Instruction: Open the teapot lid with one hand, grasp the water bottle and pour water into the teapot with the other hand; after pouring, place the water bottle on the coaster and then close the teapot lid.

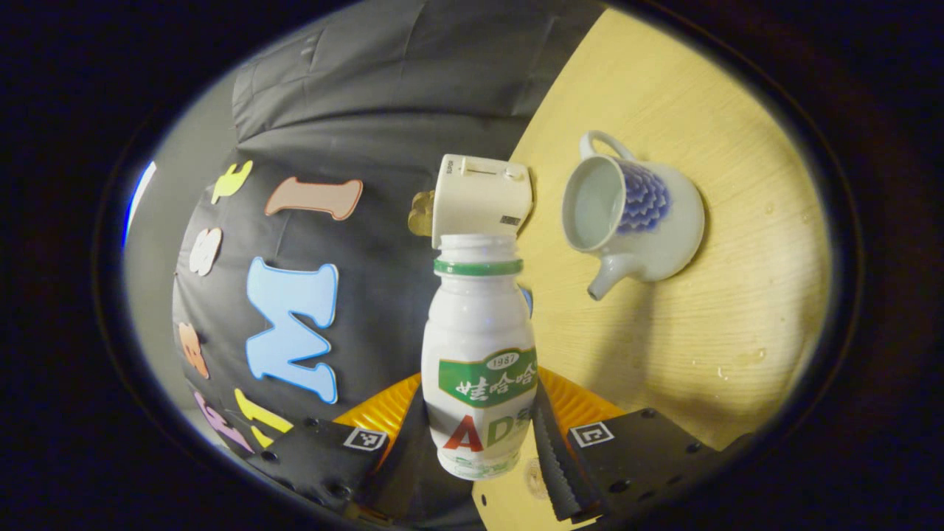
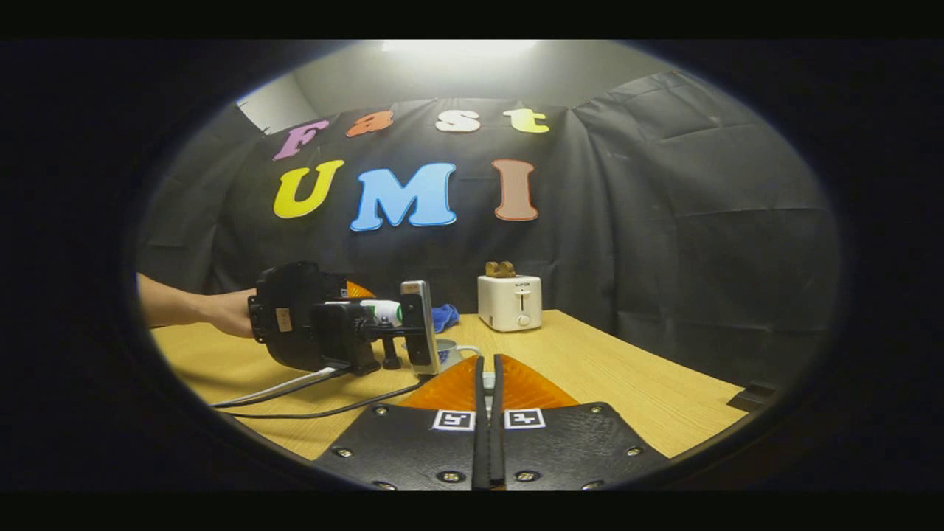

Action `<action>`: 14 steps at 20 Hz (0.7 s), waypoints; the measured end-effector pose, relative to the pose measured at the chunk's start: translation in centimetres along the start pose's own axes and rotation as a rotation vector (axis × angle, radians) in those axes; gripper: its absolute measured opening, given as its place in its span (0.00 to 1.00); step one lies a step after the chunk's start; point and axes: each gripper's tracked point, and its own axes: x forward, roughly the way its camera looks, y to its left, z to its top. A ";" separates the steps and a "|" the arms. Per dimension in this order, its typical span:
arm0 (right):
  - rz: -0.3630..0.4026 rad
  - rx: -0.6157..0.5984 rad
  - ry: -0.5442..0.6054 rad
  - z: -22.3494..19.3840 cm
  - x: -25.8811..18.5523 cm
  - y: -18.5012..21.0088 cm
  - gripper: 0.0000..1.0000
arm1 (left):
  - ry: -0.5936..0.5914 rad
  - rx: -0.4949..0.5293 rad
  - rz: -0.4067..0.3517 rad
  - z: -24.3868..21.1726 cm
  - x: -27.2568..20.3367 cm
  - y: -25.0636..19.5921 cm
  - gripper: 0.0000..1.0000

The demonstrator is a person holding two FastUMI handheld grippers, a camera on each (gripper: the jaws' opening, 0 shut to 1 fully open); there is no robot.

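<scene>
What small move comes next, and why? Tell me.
Probably carry the bottle sideways until its mouth is over the teapot. The teapot has no lid on, the left gripper holds the uncapped bottle, and the bottle's mouth sits beside the teapot's opening, not above it.

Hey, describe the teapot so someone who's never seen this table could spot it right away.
On the light wooden table, look just beside the white toaster. The teapot is the squat white pot with a blue scale pattern, a loop handle and a short spout. Unlike the toaster and the white bottle, its wide mouth is open, lid off.
</scene>
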 end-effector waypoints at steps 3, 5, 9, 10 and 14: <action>0.007 0.013 0.000 0.0 0.1 0.1 0.00 | -0.005 0.041 -0.002 0.4 0.1 0.1 0.82; 0.007 0.011 -0.003 -0.1 0.1 -0.1 0.00 | -0.006 0.056 0.001 0.6 0.1 0.4 0.82; 0.005 0.016 0.000 -0.2 0.1 -0.3 0.00 | 0.003 0.101 -0.004 0.5 0.2 0.5 0.82; 0.004 0.019 0.001 -0.3 0.0 -0.5 0.00 | 0.004 0.115 0.000 0.5 0.2 0.6 0.75; 0.002 0.032 0.016 -0.5 0.1 -0.7 0.00 | 0.003 0.150 -0.002 0.7 0.3 0.6 0.75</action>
